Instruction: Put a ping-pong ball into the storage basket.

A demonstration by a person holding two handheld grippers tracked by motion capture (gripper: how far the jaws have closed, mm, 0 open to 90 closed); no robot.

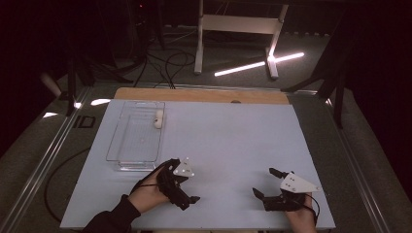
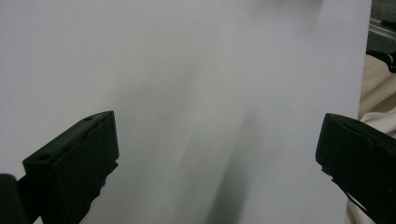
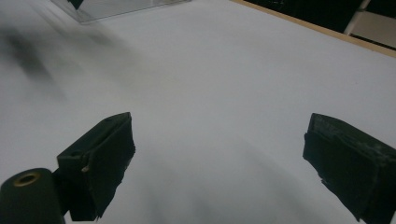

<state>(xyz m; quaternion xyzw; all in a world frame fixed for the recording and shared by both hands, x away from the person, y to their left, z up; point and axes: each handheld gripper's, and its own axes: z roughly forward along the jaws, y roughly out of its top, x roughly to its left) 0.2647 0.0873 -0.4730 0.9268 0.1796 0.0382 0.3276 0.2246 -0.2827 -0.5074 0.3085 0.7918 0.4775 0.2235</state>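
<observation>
A clear plastic tray (image 1: 136, 138) lies on the left part of the white table (image 1: 233, 136). A small white object (image 1: 158, 119) rests at the tray's far right corner; I cannot tell whether it is inside or on the rim. My left gripper (image 1: 183, 187) is held just in front of the tray's near end, open, with only bare tabletop between its jaws (image 2: 217, 154). My right gripper (image 1: 264, 182) is low at the front right, open and empty (image 3: 219, 154), facing left. In its view a corner of the tray (image 3: 116, 9) appears at the top left.
A wooden strip (image 1: 201, 94) runs along the table's far edge. Beyond it on the dark floor stand a white desk frame (image 1: 238, 24) and loose cables (image 1: 165, 63). Cream cloth (image 2: 378, 102) lies past the table edge in the left gripper view.
</observation>
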